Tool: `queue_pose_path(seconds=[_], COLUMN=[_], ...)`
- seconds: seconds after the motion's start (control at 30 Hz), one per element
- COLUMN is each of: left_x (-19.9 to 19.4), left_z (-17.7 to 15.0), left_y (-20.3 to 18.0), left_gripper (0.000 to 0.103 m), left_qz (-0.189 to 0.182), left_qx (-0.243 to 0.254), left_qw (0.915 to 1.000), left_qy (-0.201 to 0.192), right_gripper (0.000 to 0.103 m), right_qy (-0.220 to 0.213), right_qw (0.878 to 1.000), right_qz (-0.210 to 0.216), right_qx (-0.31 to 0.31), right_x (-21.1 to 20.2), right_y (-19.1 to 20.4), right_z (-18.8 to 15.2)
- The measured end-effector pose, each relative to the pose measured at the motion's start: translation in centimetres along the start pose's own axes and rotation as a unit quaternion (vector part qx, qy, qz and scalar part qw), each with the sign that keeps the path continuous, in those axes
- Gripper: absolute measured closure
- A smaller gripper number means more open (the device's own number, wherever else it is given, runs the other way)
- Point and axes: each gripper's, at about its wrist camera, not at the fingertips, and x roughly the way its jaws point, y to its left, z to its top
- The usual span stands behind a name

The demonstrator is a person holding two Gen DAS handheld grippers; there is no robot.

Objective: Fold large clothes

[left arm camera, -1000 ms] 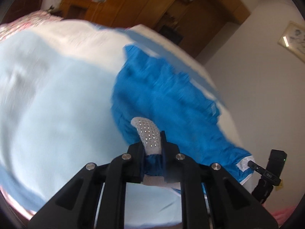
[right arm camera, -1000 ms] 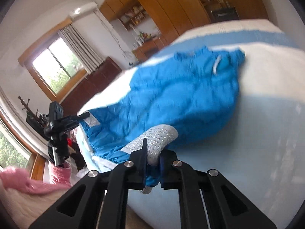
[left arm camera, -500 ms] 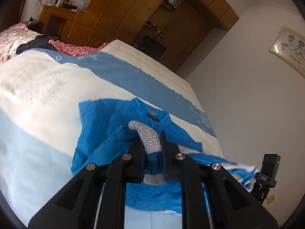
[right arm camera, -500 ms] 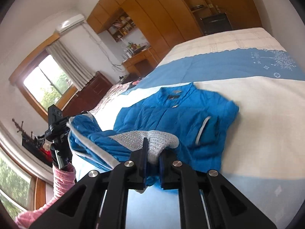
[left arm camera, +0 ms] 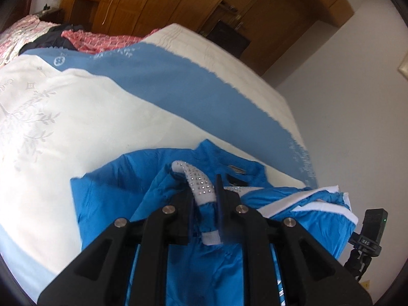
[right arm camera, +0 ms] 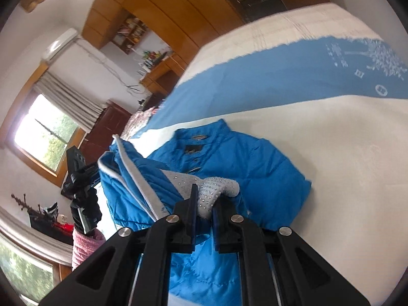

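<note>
A bright blue jacket (left arm camera: 107, 199) with white trim and a studded grey hem band lies on the bed, collar toward the far side. My left gripper (left arm camera: 204, 191) is shut on the studded grey band (left arm camera: 196, 181) and holds the lower part lifted over the jacket's body. In the right wrist view the jacket (right arm camera: 255, 168) lies with its collar up, and my right gripper (right arm camera: 205, 199) is shut on the same grey band (right arm camera: 216, 186). The lifted hem hangs folded between the two grippers.
The bed has a cream and blue cover (left arm camera: 76, 117), which also shows in the right wrist view (right arm camera: 344, 140). Red and dark clothes (left arm camera: 84, 38) lie at its far end. Wooden wardrobes (right arm camera: 178, 5) line the wall. A black camera mount (right arm camera: 79, 168) stands by the window.
Both grippers have carried the jacket's hem forward toward the collar. The jacket went from spread flat to folded over on itself, and the views have tilted up across the bed.
</note>
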Motion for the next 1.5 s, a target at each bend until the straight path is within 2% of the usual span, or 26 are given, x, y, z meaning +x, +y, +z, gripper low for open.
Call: queue_pose_path(seconds=[0.17,0.3,0.37,0.43,0.47,0.5,0.57,0.6,0.67,0.73,0.8,0.87,0.93,0.97,1.0,1.03,1.07,1.1,1.13,1.2,1.33,1.4,1.43,1.5], left_x=[4.9,6.9,6.9,5.7,5.2,4.2,1.8,0.4,-1.5,-2.7,-2.9,-2.5,-1.8,-1.5,-1.1,-0.5,-0.1,0.2,0.2,-0.4,-3.1,-3.1,-2.5,-0.8], left_z=[1.6,1.7,1.8,1.9,1.9,1.8,0.9,0.4,-0.7,-1.9,-3.3,-4.4,-5.5,-5.7,-6.0,-6.5,-6.6,-6.9,-6.9,-6.9,-5.4,-4.6,-4.1,-3.4], left_y=[2.4,3.8,4.2,4.7,4.9,5.2,5.3,5.3,5.1,5.0,4.5,4.0,3.1,2.9,2.5,2.0,1.8,1.5,1.1,0.2,-1.3,-2.1,-2.4,-2.1], left_gripper=[0.09,0.086,0.084,0.079,0.073,0.063,0.05,0.048,0.047,0.044,0.041,0.041,0.041,0.042,0.045,0.051,0.069,0.081,0.085,0.094,0.095,0.095,0.095,0.094], left_qz=[0.029,0.025,0.009,-0.025,-0.04,-0.058,-0.072,-0.065,-0.039,0.003,0.058,0.084,0.085,0.089,0.103,0.127,0.134,0.132,0.132,0.134,0.116,0.114,0.127,0.145], left_qx=[-0.021,-0.035,-0.039,-0.049,-0.055,-0.062,-0.056,-0.044,-0.017,0.012,0.052,0.082,0.109,0.117,0.127,0.142,0.149,0.151,0.15,0.148,0.132,0.137,0.143,0.136], left_qw=[0.9989,0.9979,0.9979,0.9972,0.9964,0.9952,0.9953,0.9967,0.9991,0.9999,0.9969,0.9931,0.9903,0.989,0.9862,0.9814,0.9794,0.9794,0.9796,0.9798,0.9807,0.9788,0.9759,0.976], left_qy=[0.029,0.048,0.051,0.051,0.051,0.05,0.033,0.021,0.009,-0.002,-0.001,0.005,0.016,0.018,0.021,0.021,0.023,0.024,0.018,-0.011,-0.086,-0.101,-0.105,-0.088], right_gripper=[0.094,0.09,0.085,0.079,0.078,0.073,0.052,0.032,0.031,0.031,0.031,0.033,0.051,0.055,0.072,0.079,0.083,0.09,0.093,0.095,0.096,0.096,0.096,0.096], right_qy=[0.027,0.04,0.042,0.041,0.042,0.042,0.032,0.02,0.001,0.003,0.012,0.02,0.032,0.039,0.038,0.034,0.029,0.022,0.016,-0.011,-0.053,-0.069,-0.072,-0.065], right_qw=[0.999,0.998,0.997,0.997,0.996,0.996,0.998,0.999,1.0,1.0,0.998,0.994,0.992,0.99,0.988,0.983,0.983,0.983,0.983,0.983,0.985,0.983,0.98,0.978], right_qz=[-0.013,-0.002,0.02,0.036,0.045,0.052,0.044,0.029,0.016,-0.003,-0.046,-0.091,-0.109,-0.12,-0.136,-0.159,-0.162,-0.162,-0.162,-0.159,-0.144,-0.153,-0.165,-0.187], right_qx=[0.037,0.055,0.058,0.059,0.057,0.052,0.041,0.029,0.0,-0.024,-0.042,-0.056,-0.061,-0.064,-0.067,-0.08,-0.084,-0.085,-0.087,-0.09,-0.077,-0.079,-0.079,-0.067], right_x=[3.6,4.8,4.4,3.5,3.1,2.6,1.5,0.6,-0.6,-0.7,0.2,1.4,3.0,3.7,4.1,4.5,4.5,4.3,4.0,2.8,0.7,0.8,1.2,2.7], right_y=[-3.4,-5.0,-5.5,-5.6,-5.5,-5.3,-4.9,-4.6,-3.8,-2.9,-2.1,-1.6,-1.0,-0.7,-0.5,0.0,0.0,0.2,0.4,1.1,2.2,2.8,2.9,2.1], right_z=[1.7,2.0,1.8,1.4,1.1,0.8,0.4,0.0,-0.7,-1.5,-1.9,-2.0,-2.2,-2.2,-2.3,-2.4,-2.4,-2.5,-2.6,-2.2,-0.3,1.0,1.6,2.4])
